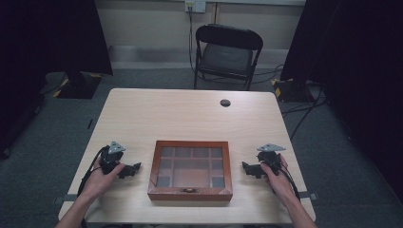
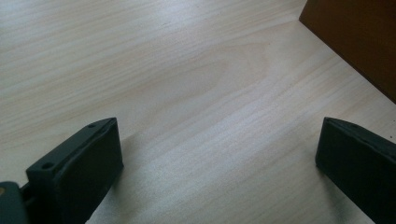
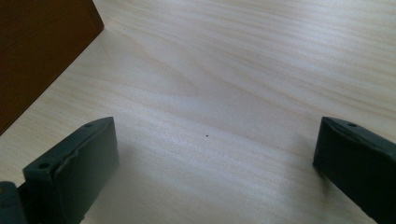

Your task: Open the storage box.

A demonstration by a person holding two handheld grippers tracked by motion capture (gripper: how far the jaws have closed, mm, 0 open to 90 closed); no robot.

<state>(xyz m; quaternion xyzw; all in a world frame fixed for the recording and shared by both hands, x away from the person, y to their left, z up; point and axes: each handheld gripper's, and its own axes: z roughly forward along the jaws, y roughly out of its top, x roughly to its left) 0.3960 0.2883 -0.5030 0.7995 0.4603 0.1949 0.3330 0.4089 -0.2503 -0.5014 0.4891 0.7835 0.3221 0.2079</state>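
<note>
Left claw (image 1: 134, 168) low, jaws wide apart, right claw (image 1: 248, 168) likewise, forearms resting

the left gripper (image 2: 219, 154) holds its jaws wide apart over the table (image 2: 187, 84); the wooden box (image 2: 359, 37) sits at two o'clock.

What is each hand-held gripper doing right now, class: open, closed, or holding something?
Left hand-held gripper: open, holding nothing, beside the wooden box.
Right hand-held gripper: open, holding nothing, at the box's other side.
</note>
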